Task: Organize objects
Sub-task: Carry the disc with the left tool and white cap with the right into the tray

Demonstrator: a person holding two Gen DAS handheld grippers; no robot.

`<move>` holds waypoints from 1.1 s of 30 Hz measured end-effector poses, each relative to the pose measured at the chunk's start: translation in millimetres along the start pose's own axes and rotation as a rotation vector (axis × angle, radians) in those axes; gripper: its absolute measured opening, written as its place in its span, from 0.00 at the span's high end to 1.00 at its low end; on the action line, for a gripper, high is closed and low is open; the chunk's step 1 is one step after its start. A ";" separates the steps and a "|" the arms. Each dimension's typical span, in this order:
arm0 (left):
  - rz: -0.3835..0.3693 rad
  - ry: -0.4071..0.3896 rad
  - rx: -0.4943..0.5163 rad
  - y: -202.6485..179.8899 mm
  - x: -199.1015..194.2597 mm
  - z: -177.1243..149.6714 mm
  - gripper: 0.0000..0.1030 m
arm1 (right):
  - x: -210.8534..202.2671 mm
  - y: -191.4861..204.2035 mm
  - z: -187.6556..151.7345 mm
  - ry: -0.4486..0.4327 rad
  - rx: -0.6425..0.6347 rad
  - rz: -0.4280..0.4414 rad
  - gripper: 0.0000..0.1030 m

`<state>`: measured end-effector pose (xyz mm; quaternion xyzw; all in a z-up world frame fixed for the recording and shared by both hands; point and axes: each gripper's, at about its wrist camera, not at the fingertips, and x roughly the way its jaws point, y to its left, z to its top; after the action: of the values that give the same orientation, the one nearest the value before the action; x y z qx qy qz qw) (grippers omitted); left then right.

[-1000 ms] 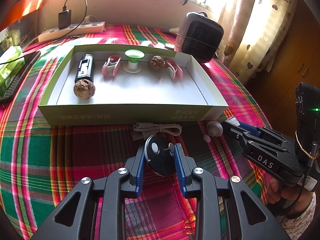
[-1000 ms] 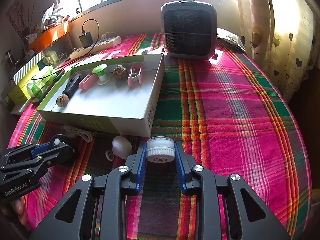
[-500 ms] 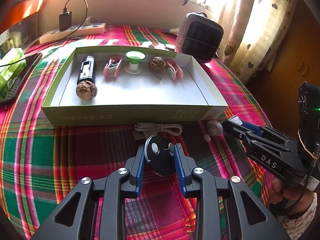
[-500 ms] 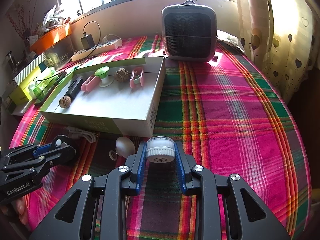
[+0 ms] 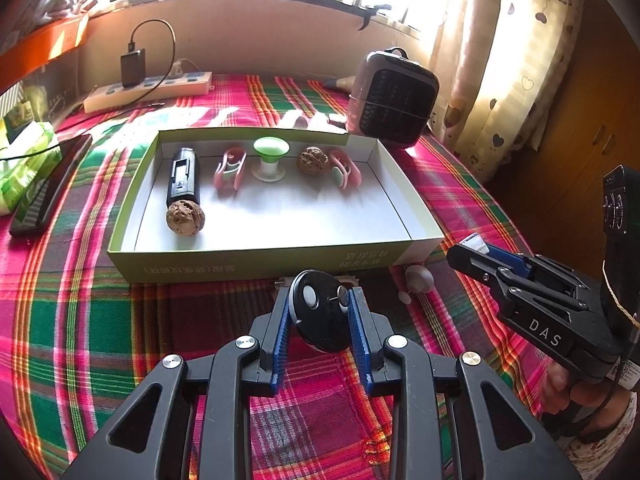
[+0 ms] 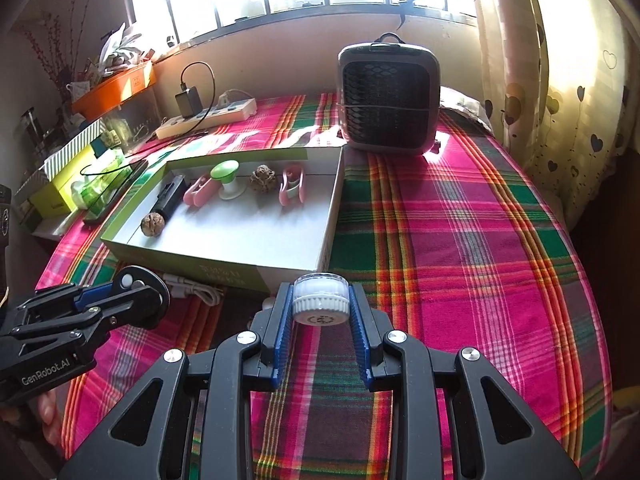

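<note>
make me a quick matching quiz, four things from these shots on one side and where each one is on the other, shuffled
Things:
1. black round device
2. white-capped jar
3. white cable
4. green-topped stand

Places:
A. inside the box
B. in the right hand-held gripper
C. on the cloth in front of the box
D. in the left hand-held gripper

Pairs: 1-D, 2-B, 3-C, 4-A

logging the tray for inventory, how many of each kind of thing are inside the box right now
walnuts: 2
pink rollers: 2
green-topped stand: 1
black rectangular device: 1
total: 6 in the box
</note>
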<state>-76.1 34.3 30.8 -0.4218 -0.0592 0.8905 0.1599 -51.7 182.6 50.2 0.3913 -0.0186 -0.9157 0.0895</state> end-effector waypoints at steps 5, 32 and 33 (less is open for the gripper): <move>0.007 -0.014 -0.001 2.9 -2.5 7.3 0.75 | -1.9 6.6 6.1 -0.015 -0.011 0.010 0.72; 0.053 -0.028 -0.016 34.8 15.5 46.9 0.75 | 33.0 40.7 52.6 -0.014 -0.073 0.077 0.72; 0.057 -0.025 -0.016 36.5 17.2 48.1 0.75 | 36.2 41.4 54.2 -0.010 -0.074 0.079 0.72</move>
<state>-131.9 7.1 40.1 -0.4132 -0.0562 0.8995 0.1303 -109.0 133.5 66.3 0.3820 -0.0006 -0.9135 0.1399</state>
